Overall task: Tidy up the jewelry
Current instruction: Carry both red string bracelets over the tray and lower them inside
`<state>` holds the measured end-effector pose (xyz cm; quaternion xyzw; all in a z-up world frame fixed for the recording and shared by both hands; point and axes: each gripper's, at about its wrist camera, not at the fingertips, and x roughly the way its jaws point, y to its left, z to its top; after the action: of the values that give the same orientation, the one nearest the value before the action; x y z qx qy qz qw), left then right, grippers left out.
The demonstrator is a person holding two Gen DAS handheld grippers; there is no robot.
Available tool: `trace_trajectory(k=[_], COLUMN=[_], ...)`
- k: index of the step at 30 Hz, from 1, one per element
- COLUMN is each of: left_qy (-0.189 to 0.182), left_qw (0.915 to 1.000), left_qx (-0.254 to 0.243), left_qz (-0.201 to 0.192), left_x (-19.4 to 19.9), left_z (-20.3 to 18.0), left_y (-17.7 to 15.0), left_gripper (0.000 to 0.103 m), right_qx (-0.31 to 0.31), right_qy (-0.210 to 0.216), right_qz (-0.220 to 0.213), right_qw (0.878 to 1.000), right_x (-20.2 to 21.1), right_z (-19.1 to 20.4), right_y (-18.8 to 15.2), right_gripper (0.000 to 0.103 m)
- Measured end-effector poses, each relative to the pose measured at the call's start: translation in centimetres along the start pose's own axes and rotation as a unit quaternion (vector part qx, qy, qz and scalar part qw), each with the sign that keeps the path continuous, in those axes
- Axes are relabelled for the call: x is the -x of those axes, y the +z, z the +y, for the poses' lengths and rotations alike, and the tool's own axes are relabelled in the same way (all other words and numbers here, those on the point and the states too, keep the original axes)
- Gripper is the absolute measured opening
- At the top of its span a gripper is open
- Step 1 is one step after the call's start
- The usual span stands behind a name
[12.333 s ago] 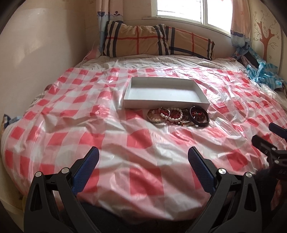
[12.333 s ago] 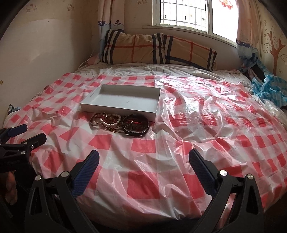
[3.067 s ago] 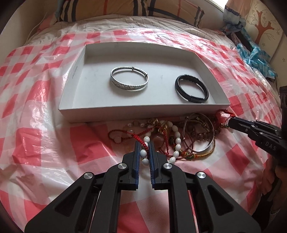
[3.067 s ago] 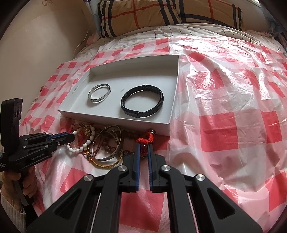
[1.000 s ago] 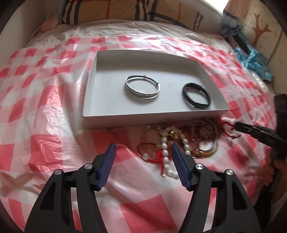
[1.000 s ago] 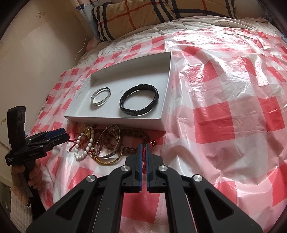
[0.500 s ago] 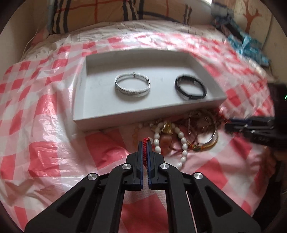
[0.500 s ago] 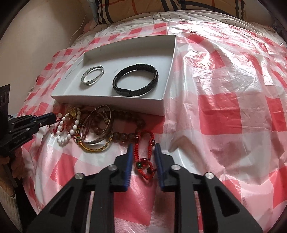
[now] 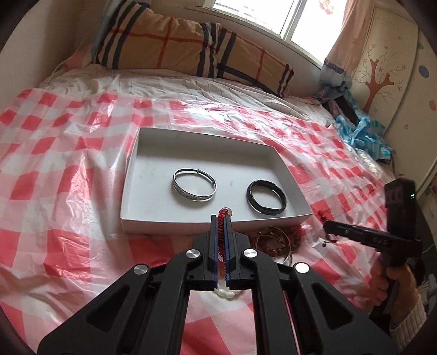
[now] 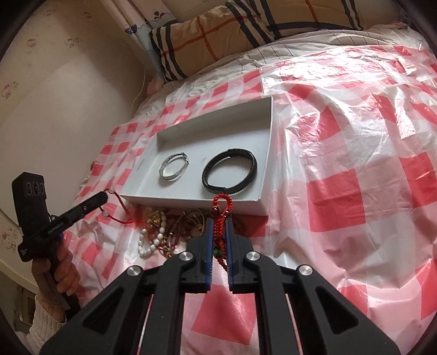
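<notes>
Right claw (image 10: 218, 226), apart before, now clamps a red bracelet (image 10: 221, 207); left claw (image 9: 221, 221) still pinches red cord (image 9: 223, 218).

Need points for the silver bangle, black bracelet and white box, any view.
silver bangle (image 9: 194, 197): left wrist view, on its near patterned band.
black bracelet (image 10: 252, 166): right wrist view, on its right braided side.
white box (image 9: 153, 222): left wrist view, on its near outer wall.

Bed (image 9: 68, 153) under checked plastic sheet; plaid pillows (image 9: 174, 46); bright window (image 9: 259, 13); curtain (image 9: 344, 46).
</notes>
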<state>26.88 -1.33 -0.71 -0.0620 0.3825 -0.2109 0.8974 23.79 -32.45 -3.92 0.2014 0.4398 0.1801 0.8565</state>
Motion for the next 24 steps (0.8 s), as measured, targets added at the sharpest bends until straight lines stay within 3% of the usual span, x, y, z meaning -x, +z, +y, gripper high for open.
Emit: trace_trajectory(k=[5, 13, 24], left_qy=[0.040, 0.122, 0.151], left_qw=[0.9988, 0.9886, 0.9826], left_qx=[-0.012, -0.056, -0.066], left_qz=[-0.026, -0.067, -0.086], left_x=[0.2, 0.7, 1.3], left_z=[-1.2, -3.6, -3.9], left_y=[0.1, 0.0, 0.3], left_gripper=[0.003, 0.003, 0.003], right_qx=[0.040, 0.058, 0.082], right_qy=[0.009, -0.009, -0.031], right_qz=[-0.041, -0.044, -0.053], right_qw=[0.998, 0.997, 0.995], right_x=[1.2, 0.4, -0.2], right_z=[2.1, 3.1, 4.1], right_y=[0.3, 0.4, 0.3], right_gripper=[0.009, 0.009, 0.009])
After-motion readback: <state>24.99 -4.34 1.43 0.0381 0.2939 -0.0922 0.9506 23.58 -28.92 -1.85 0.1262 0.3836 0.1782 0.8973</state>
